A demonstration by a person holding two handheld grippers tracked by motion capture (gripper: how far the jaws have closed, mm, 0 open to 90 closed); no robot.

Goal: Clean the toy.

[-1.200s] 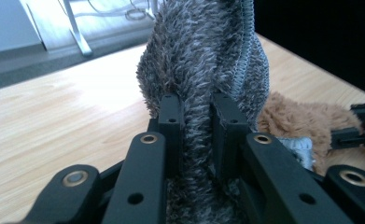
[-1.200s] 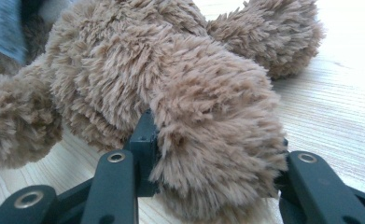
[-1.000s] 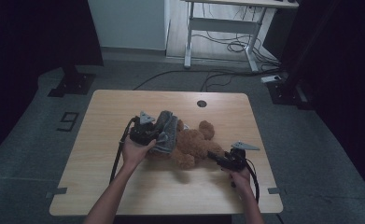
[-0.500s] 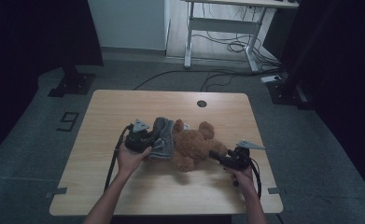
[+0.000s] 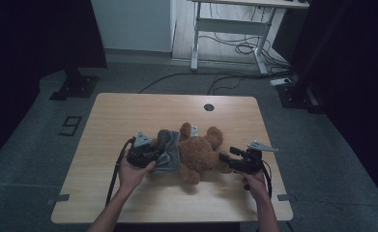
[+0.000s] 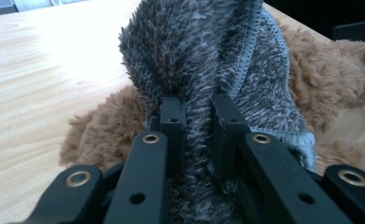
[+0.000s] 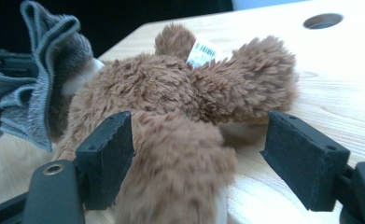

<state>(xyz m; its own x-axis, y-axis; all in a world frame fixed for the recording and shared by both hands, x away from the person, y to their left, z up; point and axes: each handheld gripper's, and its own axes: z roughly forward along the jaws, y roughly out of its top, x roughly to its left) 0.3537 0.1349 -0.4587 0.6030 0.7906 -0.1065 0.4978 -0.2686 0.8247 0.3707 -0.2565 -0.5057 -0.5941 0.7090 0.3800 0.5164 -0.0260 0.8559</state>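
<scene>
Left gripper view puts the left gripper (image 6: 196,121) at lower centre of the frame, its two black jaws drawn nearly together and pinching a fold of fuzzy grey knit cloth (image 6: 208,60) that rises to the top edge. Behind the cloth lies the shaggy brown plush teddy bear (image 6: 101,130), resting on the pale wooden table (image 6: 40,70).

Right gripper view shows the right gripper (image 7: 199,158) spread wide across the bottom of the frame, with one furry limb of the bear (image 7: 171,154) between its pads. The left pad touches the fur; the right pad stands apart from it. The grey cloth (image 7: 40,79) hangs at upper left.

From the high view, the bear (image 5: 201,152) lies at the table's (image 5: 128,111) centre, the left gripper (image 5: 145,150) at its left, the right gripper (image 5: 232,159) at its right, each held by a hand.
</scene>
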